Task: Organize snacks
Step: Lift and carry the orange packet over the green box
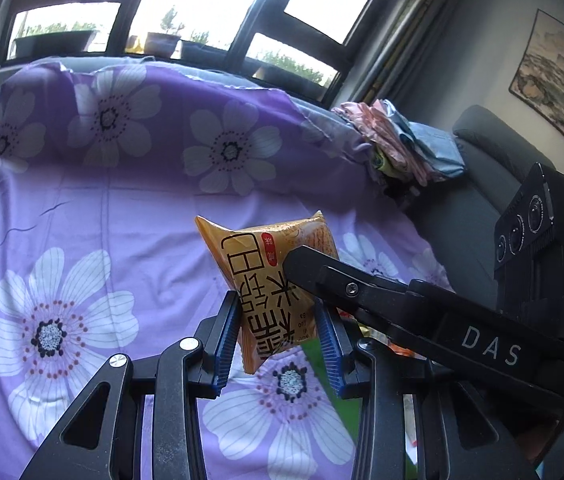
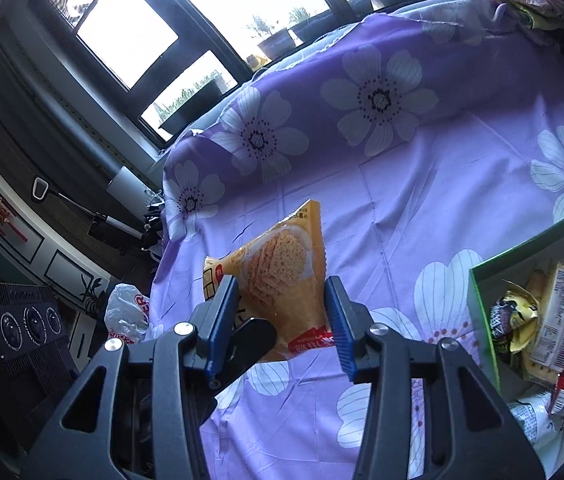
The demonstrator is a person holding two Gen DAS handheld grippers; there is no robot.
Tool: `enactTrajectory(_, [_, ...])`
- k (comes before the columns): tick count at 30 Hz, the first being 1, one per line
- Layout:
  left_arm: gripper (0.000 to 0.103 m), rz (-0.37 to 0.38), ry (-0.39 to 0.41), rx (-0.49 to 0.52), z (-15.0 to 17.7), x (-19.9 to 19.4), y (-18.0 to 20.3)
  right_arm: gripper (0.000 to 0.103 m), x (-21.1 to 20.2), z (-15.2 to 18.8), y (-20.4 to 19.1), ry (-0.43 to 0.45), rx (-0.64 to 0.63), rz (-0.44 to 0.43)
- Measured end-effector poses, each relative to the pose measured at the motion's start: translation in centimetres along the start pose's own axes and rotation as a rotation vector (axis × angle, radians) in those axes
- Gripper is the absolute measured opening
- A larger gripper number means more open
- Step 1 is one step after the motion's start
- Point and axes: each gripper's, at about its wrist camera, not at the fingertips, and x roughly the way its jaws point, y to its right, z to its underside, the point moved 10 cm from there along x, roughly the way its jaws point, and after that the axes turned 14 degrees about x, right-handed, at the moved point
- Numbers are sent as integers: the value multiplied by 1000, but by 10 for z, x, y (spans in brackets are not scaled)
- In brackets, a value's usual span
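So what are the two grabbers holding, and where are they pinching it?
Both hold one orange snack packet, lifted off the purple flowered sheet. The left gripper pinches its lower end; the right gripper pinches across the packet's other end.

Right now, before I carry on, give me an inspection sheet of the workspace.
Surface: purple floral sheet, lightly creased.
Job's things: orange snack packet held up above the sheet; green box at right holds several snack packets.
Clutter: white plastic bag past the sheet's left edge; folded cloths at the far right.
Grippers: left gripper and right gripper both clamp the same packet.
Cables: nothing seen.
Surroundings: windows with potted plants; grey sofa; framed painting.
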Motion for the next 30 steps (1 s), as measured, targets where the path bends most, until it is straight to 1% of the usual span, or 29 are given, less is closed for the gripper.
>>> enactTrajectory(8, [38,98,16,85,-7,-10,53,46,-56,-6,13,113,35,48])
enactTrajectory(15, [38,189,-11,159,2,-1,101,47,-95,-2,44,184,100,112])
enactTrajectory(21, [38,279,-64,201,16,18,142,47,-122,5,80,236,158,189])
enactTrajectory(30, [38,365,-172,237,49,52,181,47,-137,16,142,244,274,285])
